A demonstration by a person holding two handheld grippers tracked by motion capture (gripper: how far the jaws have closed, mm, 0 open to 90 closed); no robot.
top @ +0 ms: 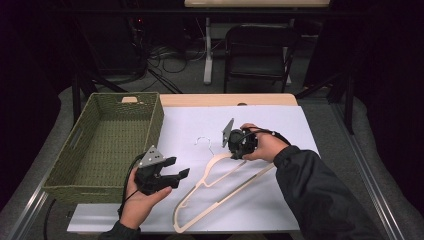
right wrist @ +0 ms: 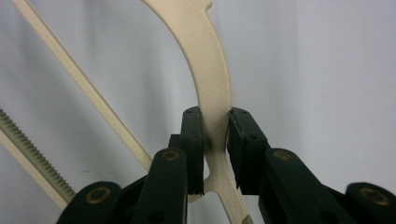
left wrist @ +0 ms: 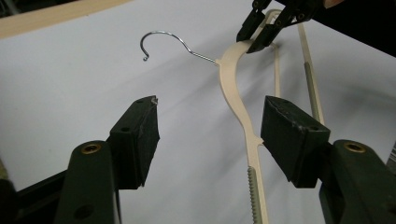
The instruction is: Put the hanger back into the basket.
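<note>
The cream plastic hanger (top: 220,187) lies on the white-covered worktop (top: 280,125), its curved shoulder pinched between the closed jaws of the right gripper (right wrist: 215,140), likely to steady or lift it. The left gripper (left wrist: 210,135) hovers with jaws wide, holding nothing, the hanger's arm just ahead (its view alone shows the wire hook (left wrist: 163,39) clearly). The high view adds a green woven basket (top: 150,125) beside the left gripper.

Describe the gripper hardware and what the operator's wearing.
Both grippers, left gripper and right gripper, are black, each topped by a grey three-cornered plate and trailing a black cable. Jaws are blocky black pads on arms with brass-coloured pivot pins. The operator wears dark long sleeves.
</note>
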